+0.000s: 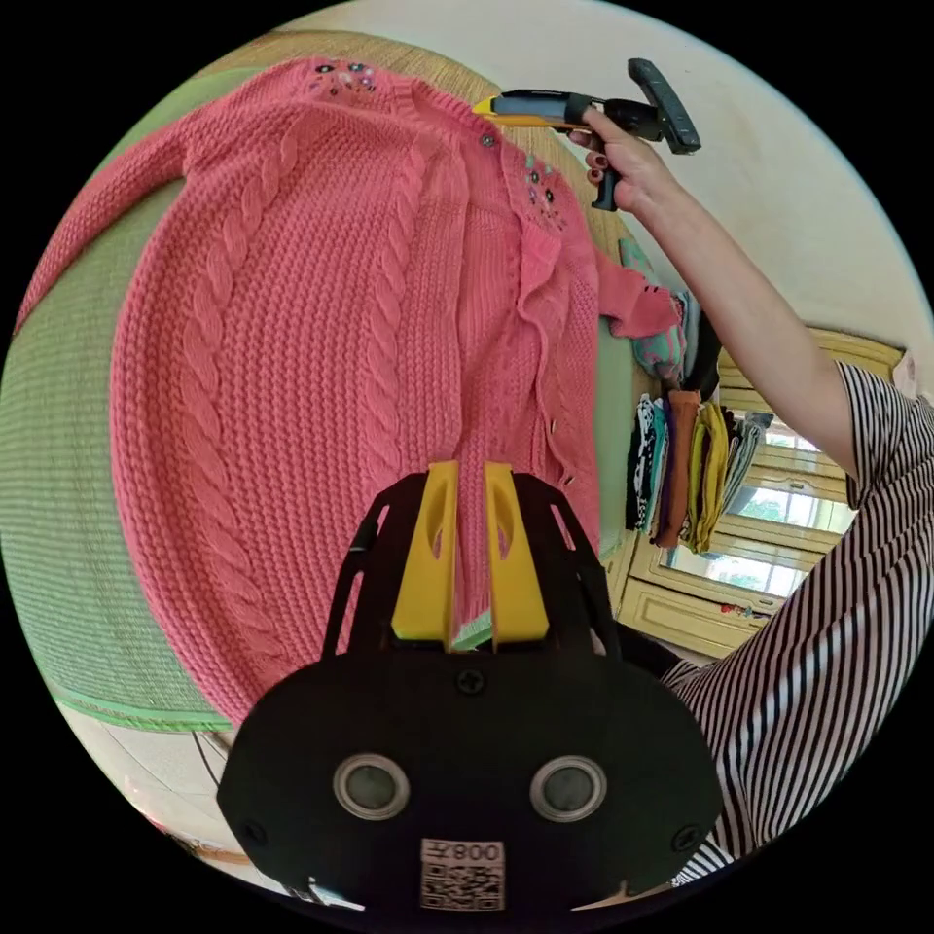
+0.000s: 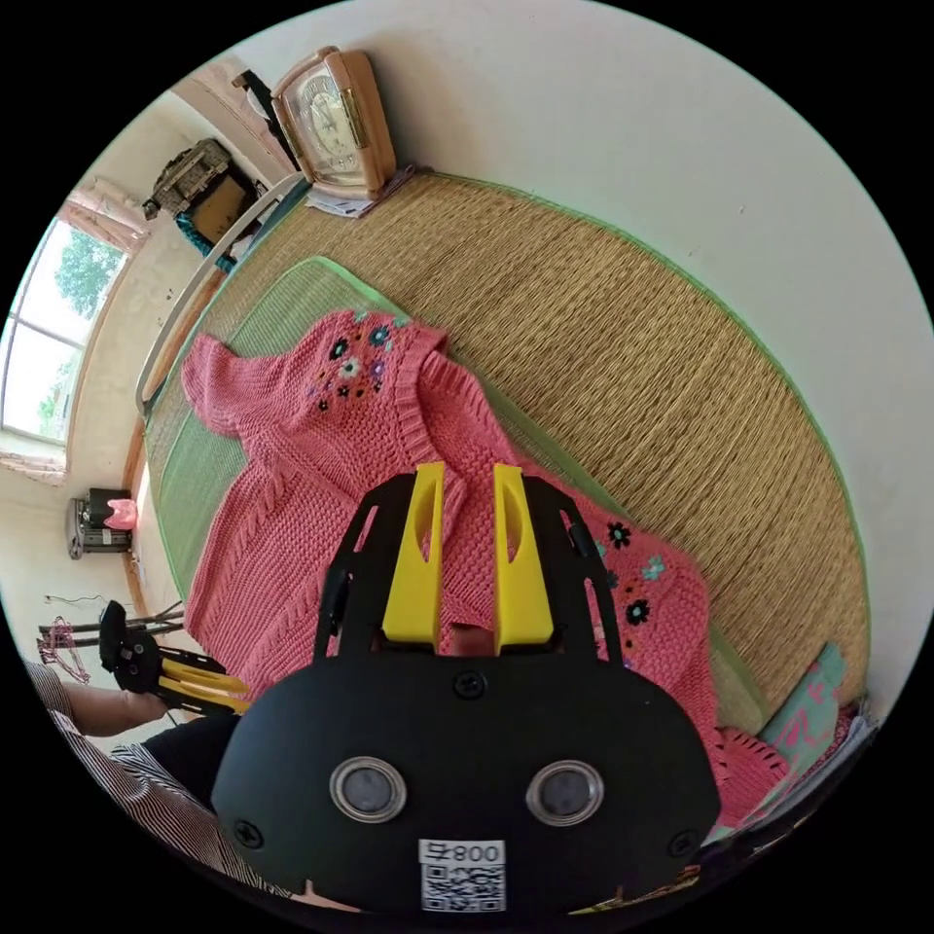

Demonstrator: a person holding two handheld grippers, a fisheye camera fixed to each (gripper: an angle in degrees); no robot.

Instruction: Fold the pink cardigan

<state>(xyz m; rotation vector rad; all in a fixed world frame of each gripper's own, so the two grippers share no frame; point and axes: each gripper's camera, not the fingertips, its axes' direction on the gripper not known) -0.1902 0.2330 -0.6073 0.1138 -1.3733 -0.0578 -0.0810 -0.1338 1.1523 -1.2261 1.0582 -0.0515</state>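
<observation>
The pink cardigan (image 1: 321,370) is a chunky knit with raised cable braids running down its front, ribbed button bands and small beaded flowers at the neckline. It lies spread flat, front side up, on a green woven mat (image 1: 68,506) whose fine ribbed weave is bound with a lighter green edge. In the right gripper view the green mat (image 2: 282,302) sits on a coarser straw-coloured mat (image 2: 603,350) that runs on to a plain pale wall (image 2: 681,146). A sleeve (image 1: 637,306) trails off toward a row of folded clothes (image 1: 686,462) stacked on edge. At the far end of the straw mat stands a rounded wooden clock (image 2: 336,122).

Bare green mat lies open along the left side of the cardigan, and the straw mat beyond the collar is free right up to the wall.

The left hand-held gripper (image 1: 470,477) hovers over the hem end of the button band, its yellow jaws a narrow slot apart with knit showing between them; I cannot tell whether they pinch it. The right hand-held gripper (image 2: 469,477) sits over the neckline, jaws likewise slightly parted above the knit, and its grasp is equally unclear. In the left gripper view, a hand (image 1: 623,165) holds that right hand-held gripper (image 1: 486,105) at the collar.
</observation>
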